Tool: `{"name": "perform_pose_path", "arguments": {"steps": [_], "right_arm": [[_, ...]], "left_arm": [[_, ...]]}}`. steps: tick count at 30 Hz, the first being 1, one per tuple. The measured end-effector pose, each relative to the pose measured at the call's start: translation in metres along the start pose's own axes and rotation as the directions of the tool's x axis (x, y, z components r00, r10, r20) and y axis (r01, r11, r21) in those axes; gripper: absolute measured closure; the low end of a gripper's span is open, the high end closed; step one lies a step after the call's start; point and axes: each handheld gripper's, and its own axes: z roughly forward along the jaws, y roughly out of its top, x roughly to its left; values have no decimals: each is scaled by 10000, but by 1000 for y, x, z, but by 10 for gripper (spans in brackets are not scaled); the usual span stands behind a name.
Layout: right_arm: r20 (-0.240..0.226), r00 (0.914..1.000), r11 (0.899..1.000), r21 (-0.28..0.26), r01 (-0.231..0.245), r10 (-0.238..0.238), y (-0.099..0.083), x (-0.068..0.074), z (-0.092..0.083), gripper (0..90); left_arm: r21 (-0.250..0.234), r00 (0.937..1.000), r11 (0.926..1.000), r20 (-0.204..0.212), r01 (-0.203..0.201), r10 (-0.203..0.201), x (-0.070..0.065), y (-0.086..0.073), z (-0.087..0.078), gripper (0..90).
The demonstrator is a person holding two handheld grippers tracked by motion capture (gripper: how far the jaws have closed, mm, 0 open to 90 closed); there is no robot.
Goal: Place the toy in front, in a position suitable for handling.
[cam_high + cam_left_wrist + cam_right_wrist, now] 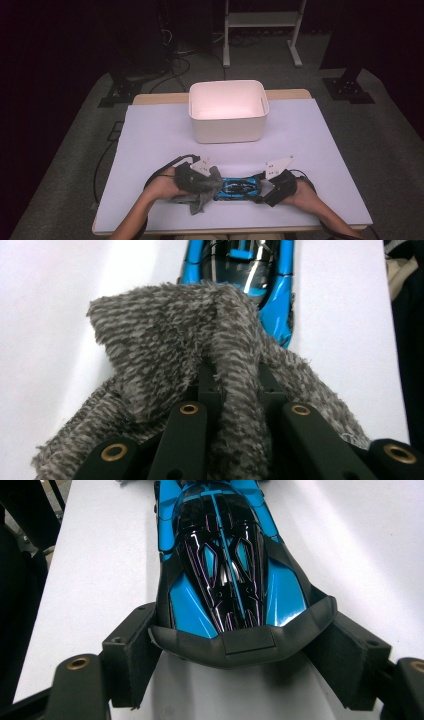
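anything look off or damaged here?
Nothing stands out. Left gripper pinches a grey cloth against the blue toy car, which the right gripper clamps by one end. White bin sits upright.

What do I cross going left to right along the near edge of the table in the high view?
Left gripper shut on the grey cloth → blue toy car → right gripper clamped on the car's end.

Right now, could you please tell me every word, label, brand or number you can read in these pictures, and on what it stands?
None: no readable text on the blue toy car, the grey cloth, the white bin or the table.
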Motion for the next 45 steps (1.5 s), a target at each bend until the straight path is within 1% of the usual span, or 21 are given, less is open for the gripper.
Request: {"name": "perform_pose_path", "arguments": {"steps": [2,4,7,10,12,13,16,18,20,22,23,26,30,34,35,39,41,42,45], "right_arm": [[-6,10000,10000,5,-14,14,0,0,0,236],[-6,10000,10000,-4,-22,22,0,0,0,237],[-2,10000,10000,-2,-24,24,0,0,0,237],[-5,10000,10000,-2,-43,43,0,0,0,236],[-10,10000,10000,-11,-39,39,0,0,0,236],[-16,10000,10000,-13,-43,43,0,0,0,236],[-10,10000,10000,-2,-22,22,0,0,0,237],[3,10000,10000,-15,8,-8,0,0,0,236],[-5,10000,10000,-2,-16,16,0,0,0,236],[-16,10000,10000,-6,-28,27,0,0,0,236],[-15,10000,10000,-6,-23,23,0,0,0,236],[-13,10000,10000,-16,-1,1,0,0,0,236],[-12,10000,10000,-13,-8,8,0,0,0,236],[3,10000,10000,-4,-6,6,0,0,0,237],[4,10000,10000,-10,-25,25,0,0,0,237],[35,10000,10000,-3,-5,6,0,1,0,236],[32,10000,10000,-2,-10,10,0,0,0,236],[32,10000,10000,0,-7,7,0,0,0,236],[29,10000,10000,2,-6,6,0,0,0,236]], "left_arm": [[-126,9999,9998,-69,139,-140,3,-1,0,791],[-268,9996,9994,-181,212,-217,8,2,1,790],[-314,9996,9993,-227,178,-185,14,9,4,791],[-372,9997,9993,-211,100,-108,18,19,7,790],[-382,9998,9992,-146,-119,113,18,32,11,791],[-396,9998,9991,-110,-161,157,18,36,13,791],[-219,9984,9982,72,-551,553,16,52,20,791],[-242,9978,9976,152,-643,647,15,59,23,791],[-230,9959,9959,228,-874,879,13,67,26,791],[-167,9949,9950,173,-989,992,10,71,27,791],[-125,9943,9943,151,-1056,1058,9,71,26,791],[-208,9948,9950,284,-976,982,5,63,22,791],[-299,9957,9959,327,-853,863,-2,47,17,790],[-120,9968,9971,272,-750,753,-6,32,12,790],[-98,9972,9975,236,-704,706,-6,27,10,790],[-264,9996,9995,194,-196,201,-4,6,3,790],[-432,9997,9991,258,-48,59,-5,3,2,790],[-477,9996,9988,283,-54,68,-6,4,3,790],[-536,9986,9978,338,-382,401,-10,18,6,789]]}}
